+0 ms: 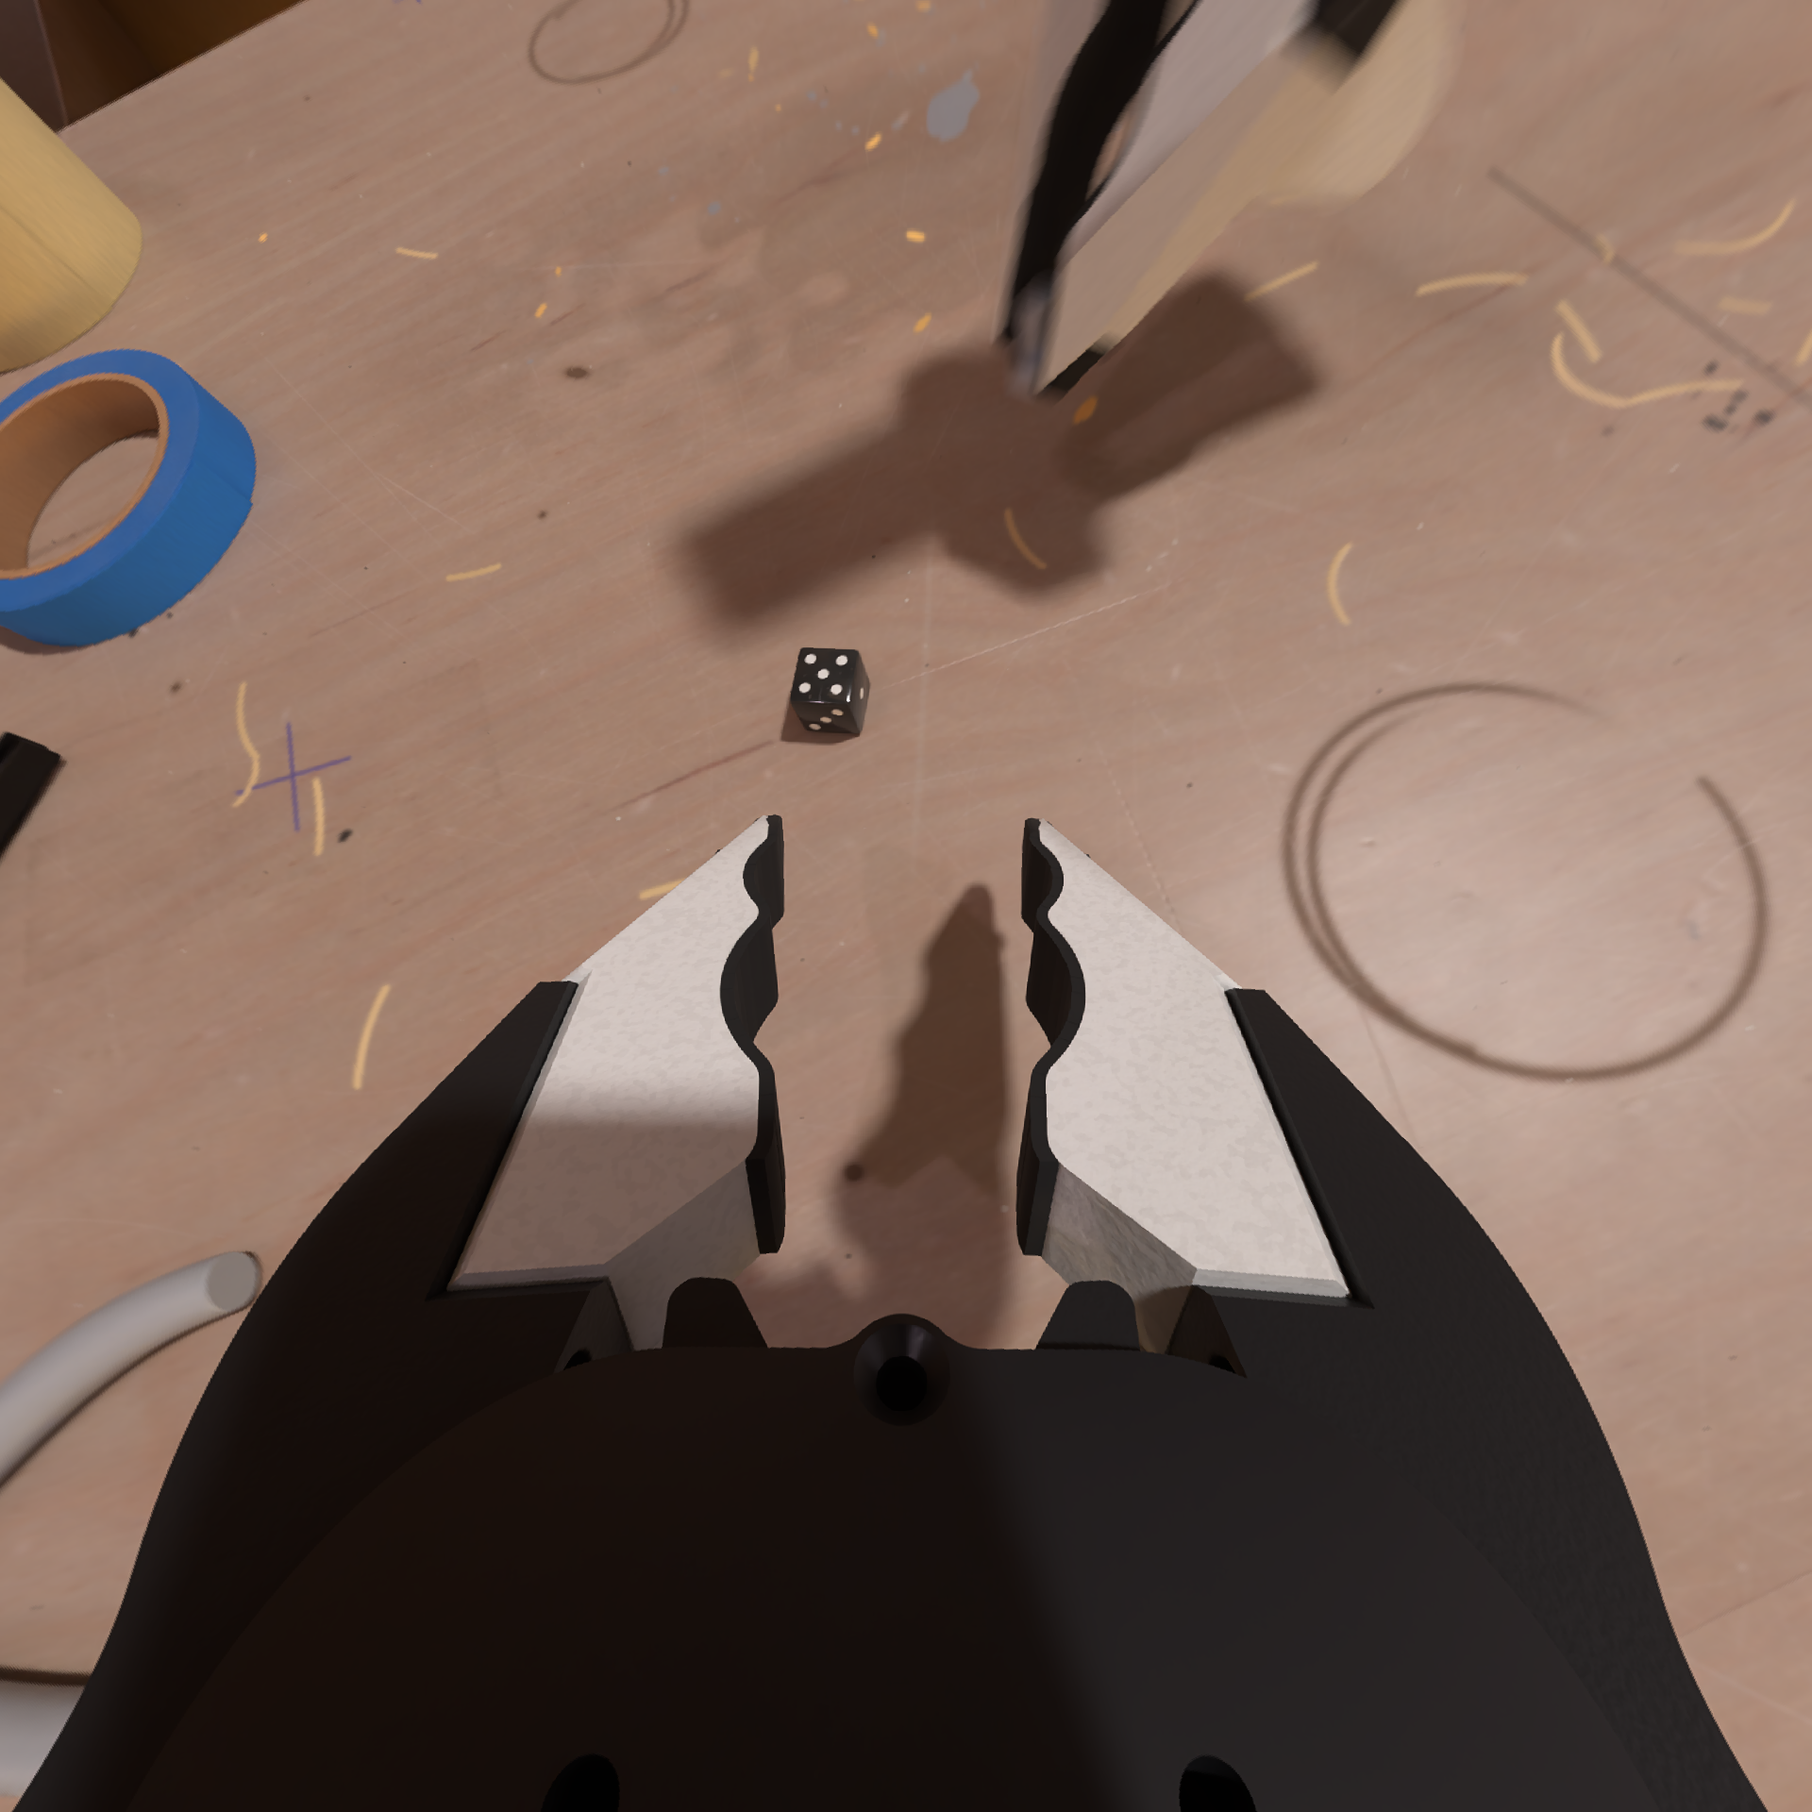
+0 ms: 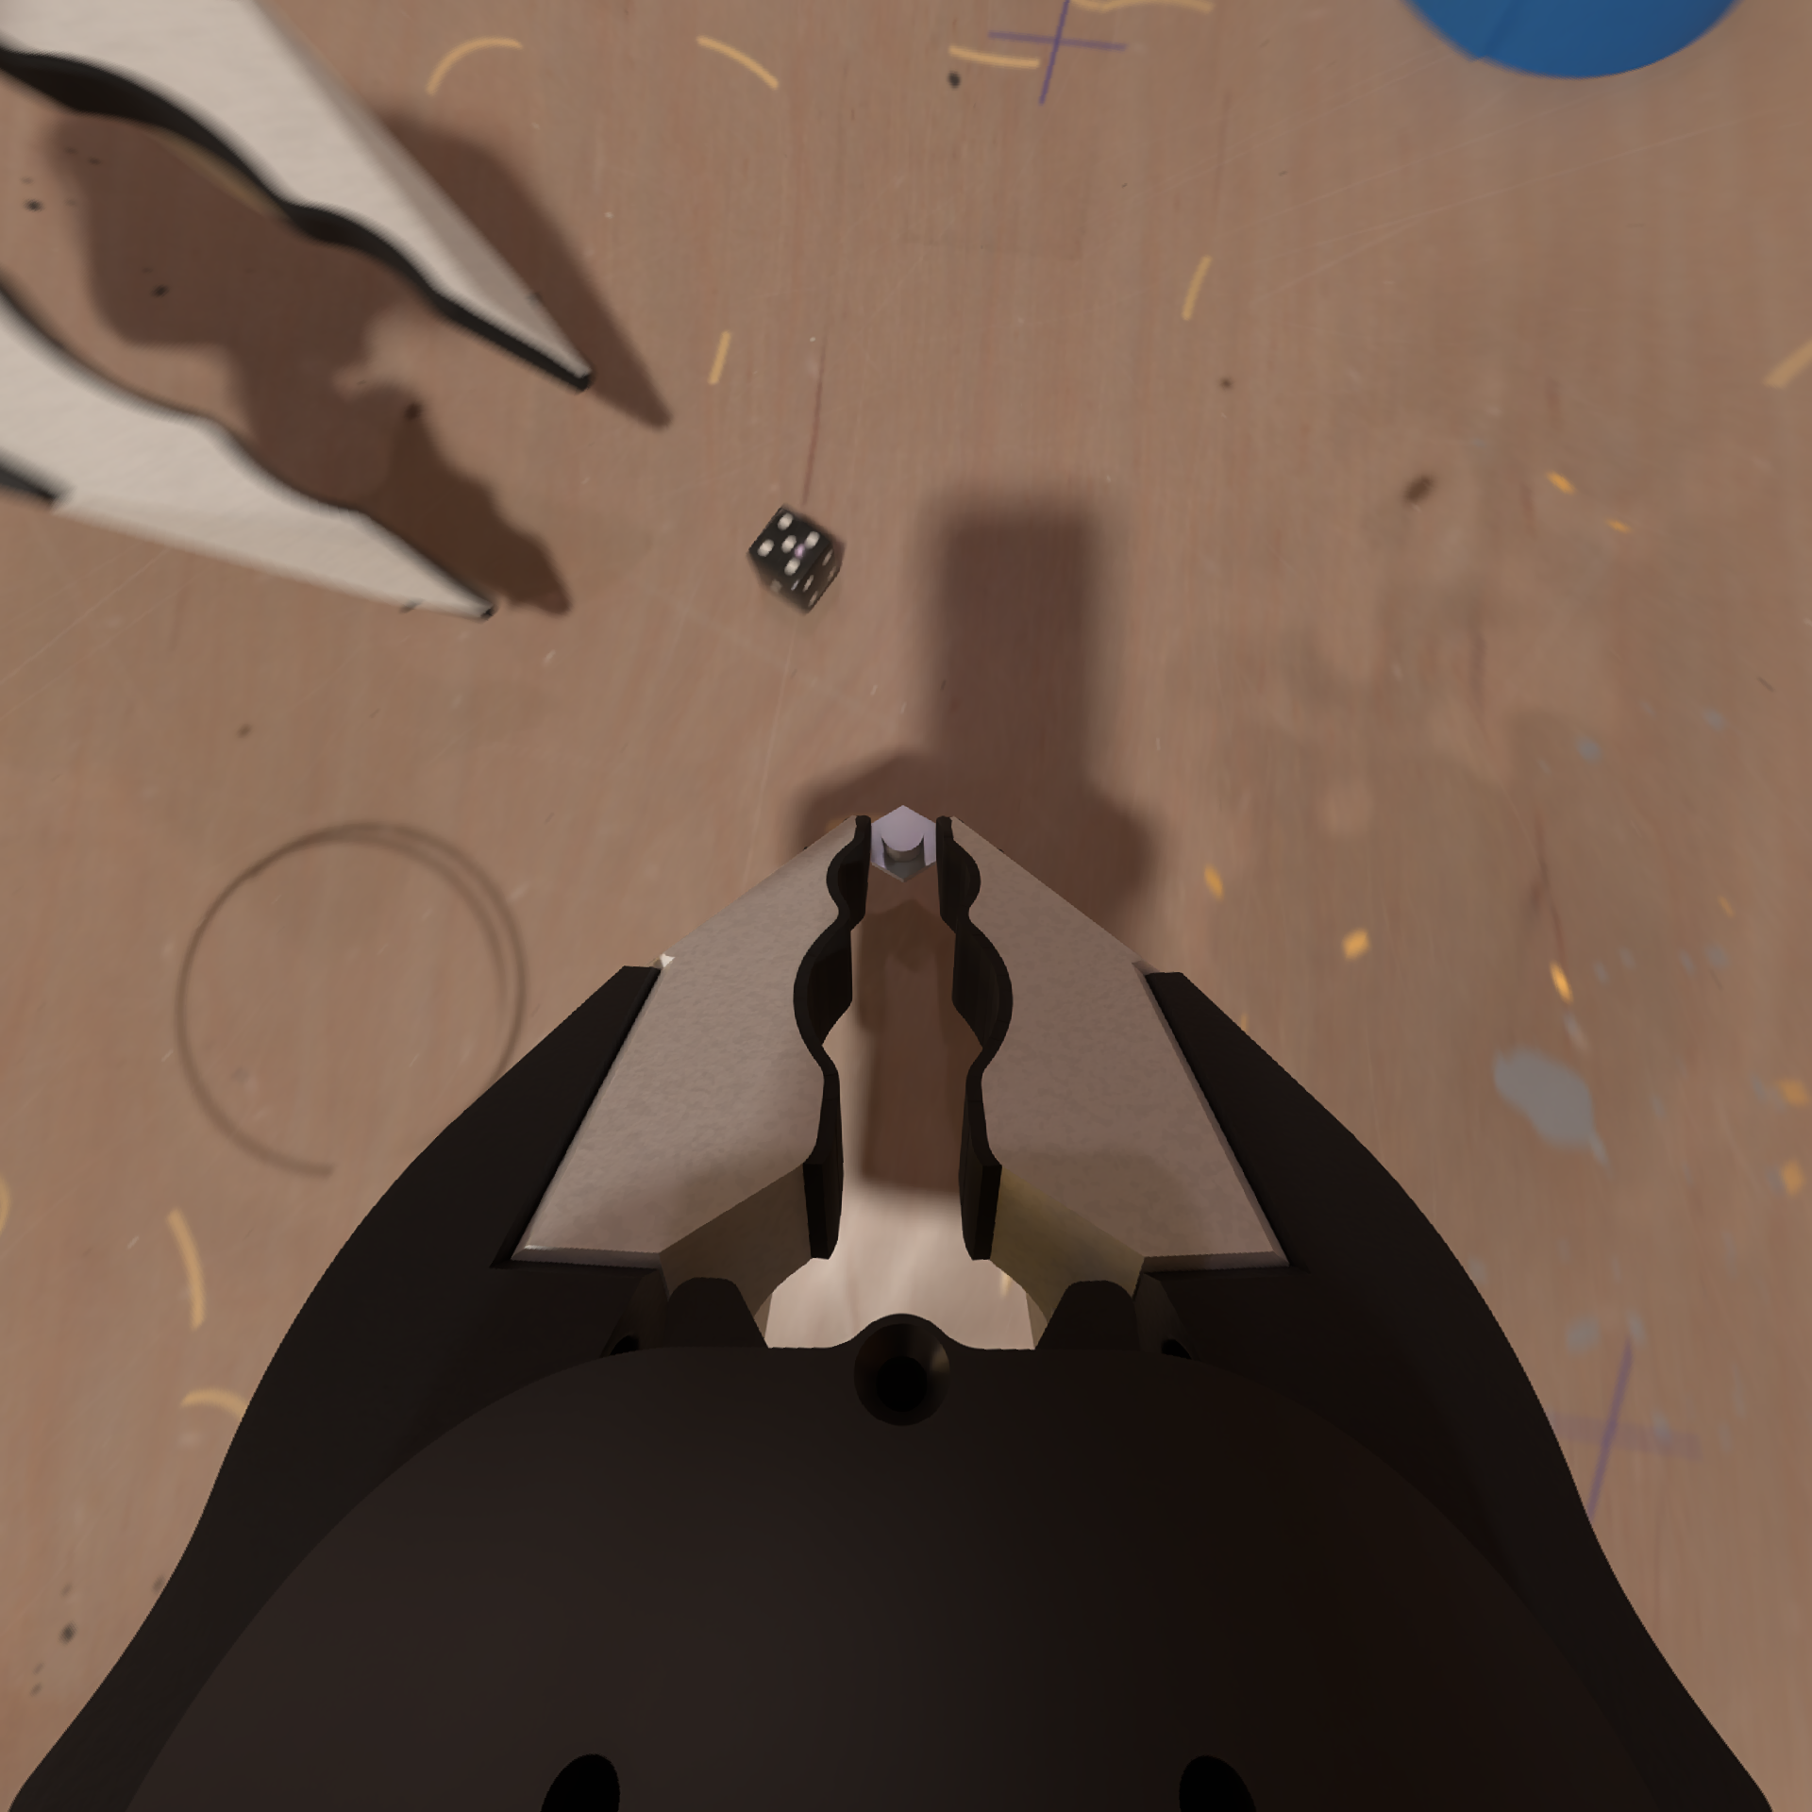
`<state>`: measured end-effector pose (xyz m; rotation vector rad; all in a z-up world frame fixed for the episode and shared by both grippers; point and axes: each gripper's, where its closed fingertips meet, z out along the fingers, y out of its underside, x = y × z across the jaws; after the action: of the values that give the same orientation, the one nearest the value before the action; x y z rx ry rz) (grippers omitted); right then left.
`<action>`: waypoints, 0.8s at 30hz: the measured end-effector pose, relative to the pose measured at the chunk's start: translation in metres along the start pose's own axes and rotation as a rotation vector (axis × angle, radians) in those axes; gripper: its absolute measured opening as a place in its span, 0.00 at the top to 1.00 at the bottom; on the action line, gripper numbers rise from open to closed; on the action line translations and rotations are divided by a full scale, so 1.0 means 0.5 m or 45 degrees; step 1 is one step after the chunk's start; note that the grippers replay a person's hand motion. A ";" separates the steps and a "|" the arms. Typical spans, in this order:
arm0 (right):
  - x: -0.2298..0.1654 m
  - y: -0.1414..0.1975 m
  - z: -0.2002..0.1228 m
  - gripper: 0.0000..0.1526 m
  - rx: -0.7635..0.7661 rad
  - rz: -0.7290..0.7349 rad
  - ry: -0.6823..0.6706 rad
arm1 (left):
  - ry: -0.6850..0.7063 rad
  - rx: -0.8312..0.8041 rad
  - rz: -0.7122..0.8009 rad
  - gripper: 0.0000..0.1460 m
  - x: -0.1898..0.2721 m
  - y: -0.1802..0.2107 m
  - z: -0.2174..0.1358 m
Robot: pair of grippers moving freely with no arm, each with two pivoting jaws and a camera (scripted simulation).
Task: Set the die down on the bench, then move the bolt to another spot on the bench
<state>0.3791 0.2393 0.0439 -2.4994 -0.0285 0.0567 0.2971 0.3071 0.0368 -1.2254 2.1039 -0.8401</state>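
A black die [image 1: 830,690] with white pips rests on the wooden bench [image 1: 1373,882], just ahead of my left gripper [image 1: 902,829], which is open and empty above the bench. The die also shows in the right wrist view [image 2: 796,557], blurred. My right gripper [image 2: 902,829] is shut on a small grey hex-head bolt [image 2: 902,845] held at its fingertips above the bench. The right gripper appears blurred at the top of the left wrist view [image 1: 1128,196]. The left gripper's fingers [image 2: 294,245] show at the upper left of the right wrist view.
A blue tape roll [image 1: 108,490] and a tan roll [image 1: 49,235] lie at the left. A grey hose [image 1: 108,1343] curves at the lower left. A black object [image 1: 20,784] sits at the left edge. The blue roll [image 2: 1569,29] also shows top right.
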 end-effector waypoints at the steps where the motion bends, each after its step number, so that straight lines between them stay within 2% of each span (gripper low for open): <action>1: 0.009 -0.010 0.029 0.91 -0.031 -0.004 -0.031 | 0.003 0.026 -0.029 0.67 0.003 -0.002 -0.002; 5: 0.027 -0.019 0.096 0.91 -0.128 -0.012 -0.054 | 0.014 0.117 -0.171 0.70 0.013 -0.015 -0.010; 9: 0.027 -0.025 0.095 0.91 -0.086 0.046 -0.072 | 0.045 0.128 -0.180 0.76 0.022 -0.016 -0.011; 11: 0.021 -0.029 0.051 0.84 -0.028 0.068 -0.091 | 0.040 0.127 -0.164 0.79 0.028 -0.020 -0.010; 14: 0.024 0.006 -0.099 0.74 0.084 0.106 0.020 | 0.062 0.174 -0.114 0.81 0.054 -0.040 -0.015; 16: 0.028 0.086 -0.232 0.73 0.129 0.140 0.188 | 0.109 0.227 -0.062 0.81 0.084 -0.059 -0.021; 19: -0.003 0.272 -0.394 0.74 0.127 0.291 0.352 | 0.270 0.261 0.017 0.81 0.154 -0.096 -0.021; 21: -0.045 0.400 -0.449 0.74 0.113 0.445 0.394 | 0.372 0.258 0.103 0.81 0.210 -0.124 -0.012; 24: -0.124 0.539 -0.468 0.70 0.104 0.599 0.409 | 0.531 0.226 0.284 0.81 0.312 -0.164 0.007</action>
<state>0.3303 -0.1186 0.0721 -2.3534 0.6787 -0.1459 0.2777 0.1356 0.0722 -0.7524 2.3697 -1.2281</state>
